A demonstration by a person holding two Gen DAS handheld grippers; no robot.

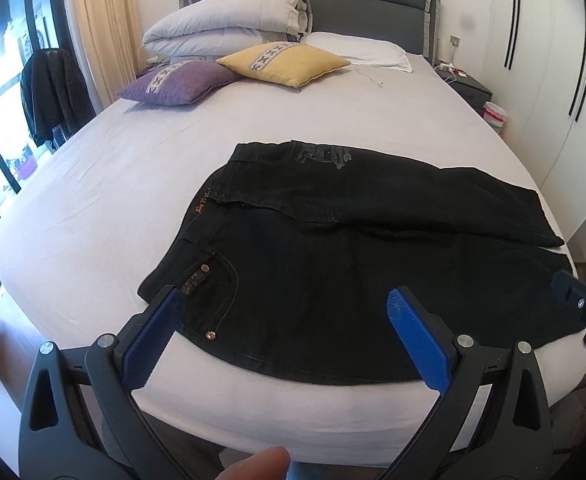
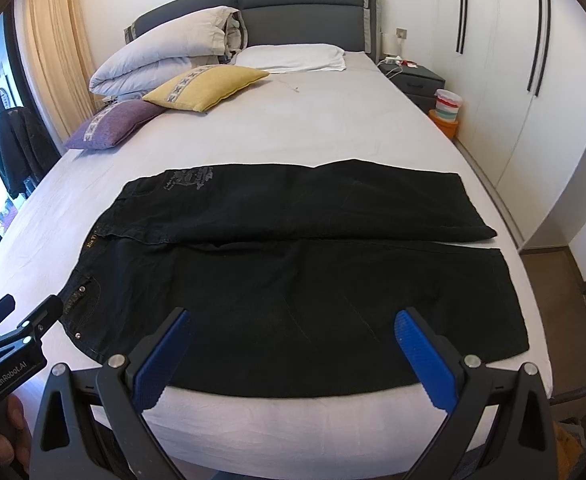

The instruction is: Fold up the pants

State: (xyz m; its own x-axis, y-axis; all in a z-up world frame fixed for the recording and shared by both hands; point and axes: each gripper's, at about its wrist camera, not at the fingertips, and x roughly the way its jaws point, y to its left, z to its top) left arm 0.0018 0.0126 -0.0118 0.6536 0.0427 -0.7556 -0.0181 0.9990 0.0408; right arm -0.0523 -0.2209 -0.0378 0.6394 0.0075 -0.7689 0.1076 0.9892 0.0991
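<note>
Black jeans (image 1: 333, 248) (image 2: 293, 272) lie spread flat across the near end of the bed, waistband to the left, both legs running right, side by side. My left gripper (image 1: 285, 300) hovers open above the waistband and front pocket, nothing between its blue pads. My right gripper (image 2: 293, 324) hangs open over the near leg, close to the bed's front edge. In the left wrist view the right gripper (image 1: 585, 304) shows at the right border. The right wrist view catches the left gripper (image 2: 21, 320) at the far left, held by a hand (image 2: 9, 432).
The bed (image 2: 313, 128) has a pale sheet. At its head lie a folded duvet (image 2: 165, 60), a yellow cushion (image 2: 205, 86), a purple cushion (image 2: 111, 124) and a white pillow (image 2: 293, 58). A nightstand (image 2: 413, 78) and white wardrobes (image 2: 533, 100) stand right.
</note>
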